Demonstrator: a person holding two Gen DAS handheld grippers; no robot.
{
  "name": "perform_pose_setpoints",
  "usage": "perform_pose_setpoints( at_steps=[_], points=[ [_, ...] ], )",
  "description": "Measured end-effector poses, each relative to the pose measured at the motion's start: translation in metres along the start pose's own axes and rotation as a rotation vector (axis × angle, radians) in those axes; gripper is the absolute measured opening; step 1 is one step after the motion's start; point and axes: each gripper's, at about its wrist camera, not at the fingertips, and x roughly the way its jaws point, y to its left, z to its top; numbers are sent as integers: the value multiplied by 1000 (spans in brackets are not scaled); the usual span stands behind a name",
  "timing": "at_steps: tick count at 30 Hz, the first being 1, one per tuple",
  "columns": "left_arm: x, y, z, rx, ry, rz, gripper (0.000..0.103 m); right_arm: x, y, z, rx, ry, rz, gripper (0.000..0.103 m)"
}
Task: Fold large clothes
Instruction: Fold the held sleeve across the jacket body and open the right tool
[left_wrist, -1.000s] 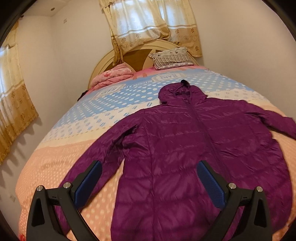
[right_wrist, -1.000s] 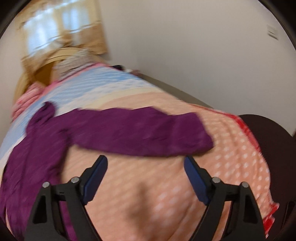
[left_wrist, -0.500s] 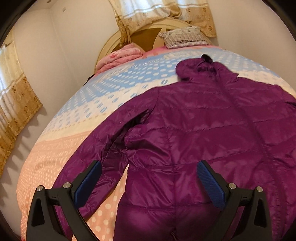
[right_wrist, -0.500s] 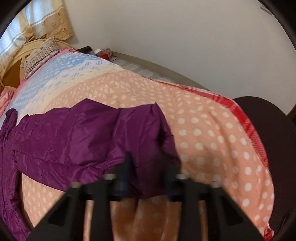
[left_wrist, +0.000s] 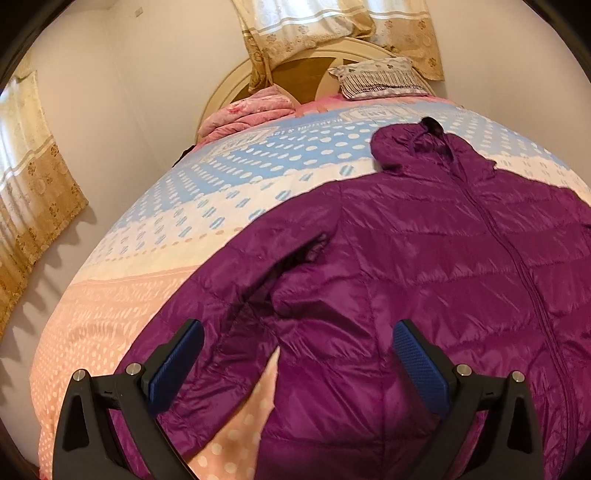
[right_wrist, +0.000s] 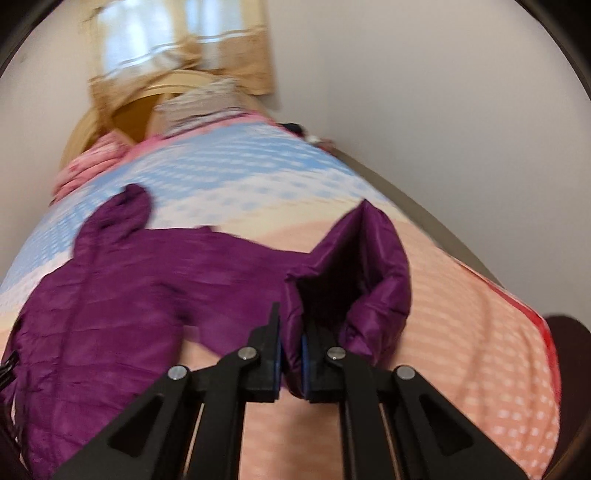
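A purple hooded puffer jacket (left_wrist: 424, 266) lies face up on the bed, hood toward the headboard, zipper shut. Its left sleeve (left_wrist: 207, 325) runs down toward the left finger. My left gripper (left_wrist: 295, 350) is open and empty, hovering over the jacket's left side and armpit. In the right wrist view the jacket (right_wrist: 122, 295) spreads to the left. My right gripper (right_wrist: 291, 354) is shut on the cuff of the right sleeve (right_wrist: 369, 273) and holds it lifted off the bed, its dark opening facing me.
The bed (left_wrist: 122, 317) has a dotted peach, cream and blue cover. A pink folded quilt (left_wrist: 251, 112) and a patterned pillow (left_wrist: 380, 79) lie by the headboard. Walls stand close on both sides. A dark round seat (right_wrist: 569, 332) shows at right.
My right gripper has closed on the right sleeve's cuff and lifted it. My left gripper has moved closer over the jacket's left side, still open.
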Motion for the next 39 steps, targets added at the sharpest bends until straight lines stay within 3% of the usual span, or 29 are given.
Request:
perform_pose_setpoints(
  at_steps=[10,15,17,19,20,21,27,30,32,35,39],
  points=[
    [0,24,1,-37,6,23,102,41,155,-21,-193,4,219,10],
    [0,30,0,-29,9,51,102,56,207,-40,-230,33,303,10],
    [0,30,1,-25,14,57,102,61,219,-51,-249,67,330,17],
    [-3,28,2,-15,9,62,102,58,222,-57,-267,79,345,43],
    [-5,27,3,-10,5,63,102,50,220,-60,-274,66,362,73],
    [-8,25,5,-6,-1,60,102,38,214,-62,-277,36,377,83],
    [-20,-4,22,-6,-20,1,102,-17,162,-62,-289,-34,367,83],
    [-27,-36,32,10,-28,-68,102,-18,124,-53,-276,-70,219,83],
    [-31,-63,39,34,-30,-128,102,-6,99,-51,-262,-71,79,83],
    [-37,-101,46,57,-26,-202,102,13,64,-51,-236,-58,-52,83],
    [-40,-144,58,57,-20,-294,102,32,26,-60,-173,-31,-105,84]
  ],
)
